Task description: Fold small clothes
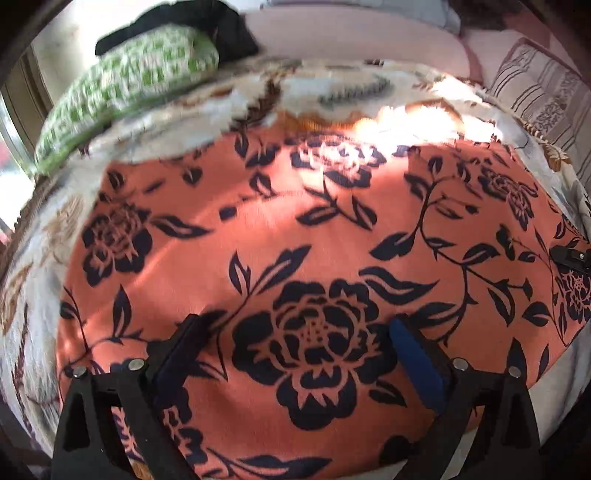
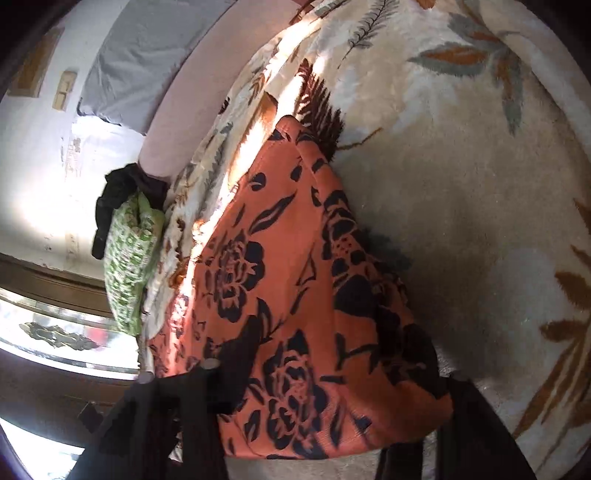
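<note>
My left tongs [image 1: 299, 354] are spread wide and released, their blue-padded fingers [image 1: 417, 365] hovering over the orange garment printed with dark navy roses [image 1: 280, 236], which lies flat on the cream plush bed blanket with brown and grey leaf motifs [image 1: 55, 229]. A patch of sunlight washes out the garment's far edge. Through the right wrist camera I see the same orange cloth [image 2: 295, 295] bunched and lifted between my right tongs [image 2: 332, 391], whose dark fingers look spread at either side of the fabric, though shadow keeps me from telling whether they grip it. A green-and-white patterned pillow [image 1: 125, 92] rests near the bed's far corner, with a black cloth [image 1: 207, 26] lying against it.
</note>
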Demonstrator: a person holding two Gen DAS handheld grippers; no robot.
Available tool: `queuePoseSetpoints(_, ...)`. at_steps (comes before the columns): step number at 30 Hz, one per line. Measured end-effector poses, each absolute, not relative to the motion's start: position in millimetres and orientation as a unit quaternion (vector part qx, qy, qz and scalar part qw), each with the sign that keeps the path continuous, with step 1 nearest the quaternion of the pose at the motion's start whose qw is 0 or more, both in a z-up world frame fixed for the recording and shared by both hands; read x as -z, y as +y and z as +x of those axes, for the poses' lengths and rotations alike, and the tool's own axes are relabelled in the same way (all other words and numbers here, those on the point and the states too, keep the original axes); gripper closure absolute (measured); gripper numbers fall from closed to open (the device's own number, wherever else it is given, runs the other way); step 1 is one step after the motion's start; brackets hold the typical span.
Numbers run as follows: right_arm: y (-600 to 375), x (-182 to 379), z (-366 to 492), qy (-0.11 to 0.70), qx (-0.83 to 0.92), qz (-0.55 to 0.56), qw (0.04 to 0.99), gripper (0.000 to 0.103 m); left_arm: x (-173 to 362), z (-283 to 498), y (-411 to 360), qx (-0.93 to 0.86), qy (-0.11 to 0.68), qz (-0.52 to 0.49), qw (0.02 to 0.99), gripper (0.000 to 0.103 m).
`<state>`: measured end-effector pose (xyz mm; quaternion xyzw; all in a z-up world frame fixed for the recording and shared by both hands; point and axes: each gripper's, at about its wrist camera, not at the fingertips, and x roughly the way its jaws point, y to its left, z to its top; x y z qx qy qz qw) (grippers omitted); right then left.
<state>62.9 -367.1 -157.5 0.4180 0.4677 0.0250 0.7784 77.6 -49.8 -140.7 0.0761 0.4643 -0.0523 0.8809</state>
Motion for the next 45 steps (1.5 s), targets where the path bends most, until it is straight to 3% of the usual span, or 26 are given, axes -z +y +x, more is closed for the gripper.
queuePoseSetpoints(2,-365,153,65,0.474,-0.016,0.407,0.781,0.080,127,76,-41,0.070,0.480,0.052,0.873,0.002)
queuePoseSetpoints(6,-324,86,75,0.449,-0.032,0.314,0.836,0.083,79,54,20,0.063,0.412,-0.049,0.908,0.002)
queuePoseSetpoints(12,-174,-10,86,0.396,-0.119,0.131,0.901,0.083,59,11,158,-0.056,0.329,-0.190,0.923,0.002)
queuePoseSetpoints(16,-64,23,84,0.426,-0.171,0.046,0.887,0.083,90,-2,213,-0.106,0.320,-0.262,0.904,0.002)
queuePoseSetpoints(20,-9,127,100,0.539,-0.183,0.029,0.822,0.082,105,3,230,-0.105,0.341,-0.294,0.887,0.003)
queuePoseSetpoints(29,-6,20,100,0.446,-0.210,0.077,0.866,0.084,105,-2,236,-0.095,0.331,-0.301,0.889,0.003)
queuePoseSetpoints(32,26,44,93,0.465,-0.224,0.053,0.855,0.083,107,-5,244,-0.101,0.327,-0.324,0.882,0.003)
queuePoseSetpoints(35,56,108,90,0.531,-0.240,-0.009,0.812,0.063,108,-8,247,-0.100,0.325,-0.332,0.880,0.003)
queuePoseSetpoints(36,54,107,81,0.498,-0.251,-0.014,0.830,0.054,107,-9,247,-0.099,0.323,-0.329,0.882,0.003)
queuePoseSetpoints(37,50,100,74,0.475,-0.275,0.002,0.836,0.041,106,-11,247,-0.099,0.319,-0.324,0.885,0.003)
queuePoseSetpoints(38,43,94,72,0.475,-0.297,0.032,0.828,0.017,104,-12,246,-0.097,0.316,-0.321,0.888,0.003)
queuePoseSetpoints(45,-45,68,56,0.441,-0.267,0.170,0.840,0.015,83,-15,202,0.025,0.330,-0.297,0.895,0.003)
